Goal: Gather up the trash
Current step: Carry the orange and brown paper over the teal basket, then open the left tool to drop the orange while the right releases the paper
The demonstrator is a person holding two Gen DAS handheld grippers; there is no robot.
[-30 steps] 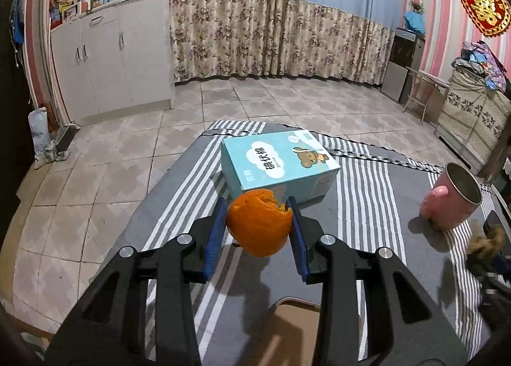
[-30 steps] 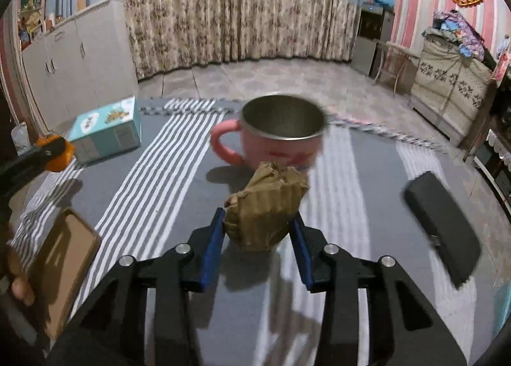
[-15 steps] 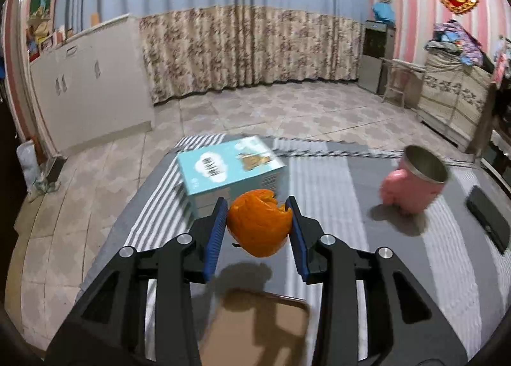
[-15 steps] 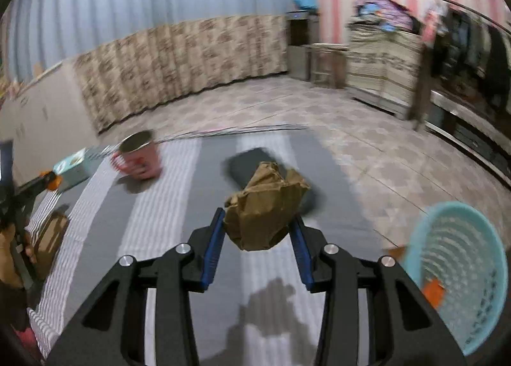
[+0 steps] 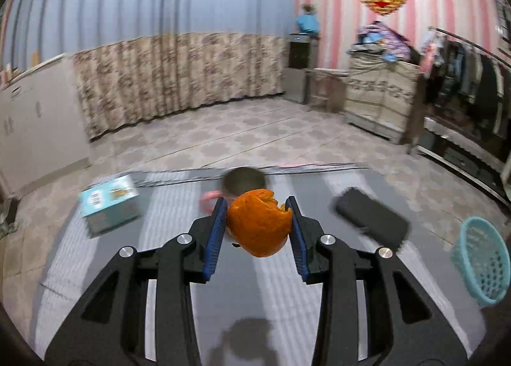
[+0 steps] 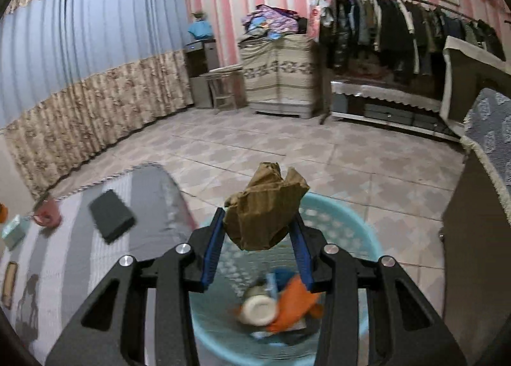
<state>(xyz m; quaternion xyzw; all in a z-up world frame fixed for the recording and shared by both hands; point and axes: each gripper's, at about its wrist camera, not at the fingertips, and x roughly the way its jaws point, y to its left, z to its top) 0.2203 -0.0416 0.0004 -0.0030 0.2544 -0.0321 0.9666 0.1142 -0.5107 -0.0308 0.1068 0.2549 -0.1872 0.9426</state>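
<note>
While right claw (image 6: 258, 232) pinches crumpled cardboard (image 6: 265, 209) above basket (image 6: 357, 225), left claw (image 5: 257, 227) clamps orange peel (image 5: 258, 225)

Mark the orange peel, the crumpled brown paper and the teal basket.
orange peel (image 5: 257, 227), left wrist view, middle of its outer skin
crumpled brown paper (image 6: 263, 209), right wrist view, centre of the wad
teal basket (image 6: 353, 225), right wrist view, far inner wall

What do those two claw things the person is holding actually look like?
Both match: the left gripper and right gripper are matte black plastic frames with triangular cut-outs, round silver bolt heads at the joints, and two flat fingers lined with ribbed blue pads. No cables, markings or sleeves show.
</note>
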